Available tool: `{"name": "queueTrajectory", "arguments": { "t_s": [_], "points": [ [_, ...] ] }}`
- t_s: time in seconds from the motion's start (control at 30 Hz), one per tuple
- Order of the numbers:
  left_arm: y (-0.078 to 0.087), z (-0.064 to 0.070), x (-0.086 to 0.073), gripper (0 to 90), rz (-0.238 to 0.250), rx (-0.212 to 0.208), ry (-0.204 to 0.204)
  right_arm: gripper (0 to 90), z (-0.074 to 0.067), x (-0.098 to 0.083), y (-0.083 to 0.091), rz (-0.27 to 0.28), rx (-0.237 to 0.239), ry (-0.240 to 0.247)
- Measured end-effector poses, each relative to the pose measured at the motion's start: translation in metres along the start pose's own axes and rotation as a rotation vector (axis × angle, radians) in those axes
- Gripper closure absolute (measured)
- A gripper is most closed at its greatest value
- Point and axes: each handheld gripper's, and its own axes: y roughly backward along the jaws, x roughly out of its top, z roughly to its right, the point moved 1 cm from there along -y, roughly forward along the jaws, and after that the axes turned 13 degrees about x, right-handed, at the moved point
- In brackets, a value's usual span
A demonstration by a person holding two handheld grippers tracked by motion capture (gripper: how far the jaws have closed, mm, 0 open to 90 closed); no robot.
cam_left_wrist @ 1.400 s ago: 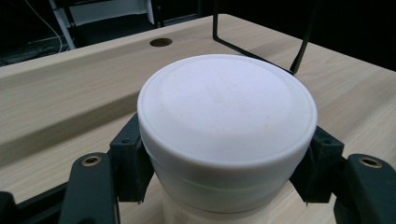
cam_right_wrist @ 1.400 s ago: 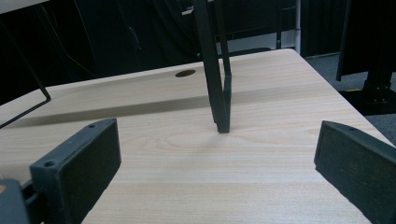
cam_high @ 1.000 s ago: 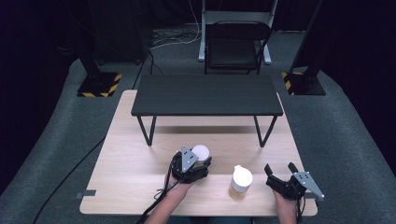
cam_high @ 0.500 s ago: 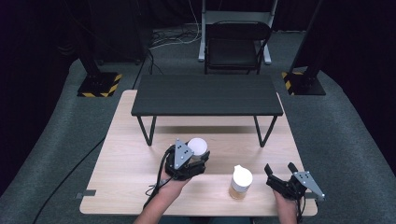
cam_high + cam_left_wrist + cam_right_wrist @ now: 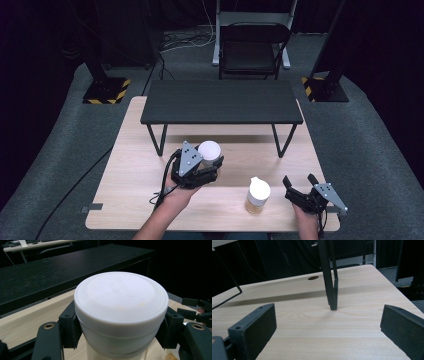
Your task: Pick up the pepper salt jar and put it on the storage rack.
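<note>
A light wooden worktop (image 5: 125,175) fills the middle of the high view, standing on grey carpet (image 5: 60,145). On its far half stands a low black shelf (image 5: 220,102) on thin metal legs; one of those legs (image 5: 330,277) meets the wood straight ahead in the right gripper view. Beyond the worktop a black folding chair (image 5: 252,47) sits between two dark stands with yellow-and-black striped bases (image 5: 105,92).

The left hand-held gripper (image 5: 200,167) is near the middle of the worktop, in front of the shelf, its jaws pinching a white-lidded jar (image 5: 121,305) from both sides just under the lid; whether the jar rests on the wood or is lifted cannot be told. A second jar (image 5: 258,195), with a white lid and pale contents, stands upright near the front edge, between the two hands. The right hand-held gripper (image 5: 300,187) is just right of that jar near the front right corner, apart from it, its jaws spread wide with bare wood between them.
</note>
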Motion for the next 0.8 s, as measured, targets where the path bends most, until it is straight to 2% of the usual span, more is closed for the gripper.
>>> {"name": "queueTrajectory", "arguments": {
  "t_s": [0.3,0.63,0.7,0.8],
  "points": [
    [-0.004,-0.002,0.018,33.5,-0.002,-0.006,0.009,0.0,0.001,0.000,0.000,0.004,0.001,-0.010],
    [-0.007,-0.003,0.029,33.5,0.019,0.020,0.034,0.0,0.002,0.000,0.001,0.007,0.003,-0.016],
    [-0.008,-0.004,0.034,33.5,0.018,0.021,0.023,0.0,0.002,0.000,0.000,0.006,0.005,-0.015],
    [-0.009,-0.005,0.037,33.5,0.022,0.026,0.028,0.0,0.002,0.000,0.000,0.005,0.005,-0.013]
  ]
}}
